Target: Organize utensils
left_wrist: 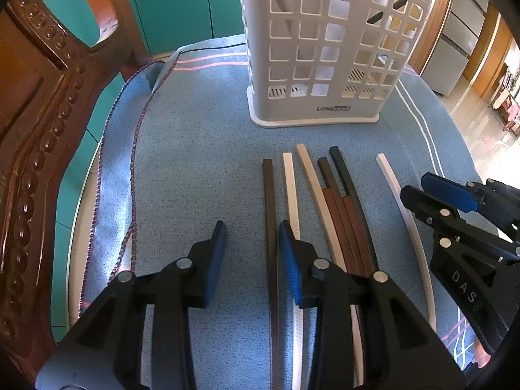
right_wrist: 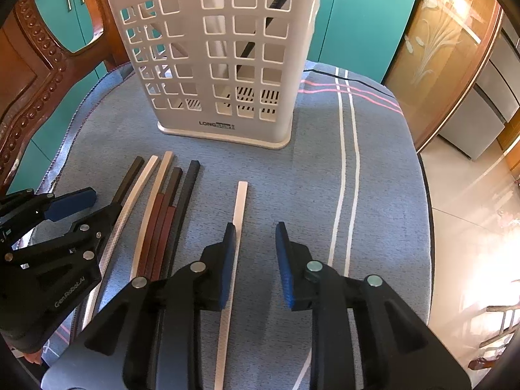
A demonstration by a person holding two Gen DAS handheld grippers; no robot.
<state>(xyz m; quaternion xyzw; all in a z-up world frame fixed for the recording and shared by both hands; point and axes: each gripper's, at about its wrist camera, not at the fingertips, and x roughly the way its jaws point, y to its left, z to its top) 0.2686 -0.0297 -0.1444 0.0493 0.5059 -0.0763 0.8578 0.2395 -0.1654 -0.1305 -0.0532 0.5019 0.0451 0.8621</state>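
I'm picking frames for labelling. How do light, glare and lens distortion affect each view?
Left wrist view: sharp, evenly lit cloth; fisheye bows the lone white chopstick; the floor at the right edge glares. Right wrist view: also sharp; strong glare washes out the floor; the white holder leans from distortion; dark vignette in the corners.

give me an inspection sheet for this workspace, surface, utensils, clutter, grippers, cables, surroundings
Surface: blue cloth covering a round table.
Job's things: white holder, upright, a dark stick inside; six chopsticks lying grouped; lone white chopstick apart.
Clutter: nothing seen.
Grippers: left gripper open, holding nothing; right gripper open, lone chopstick beside its left finger.
Cables: thin black cord behind the holder.
Surroundings: carved wooden chair, teal cabinets.
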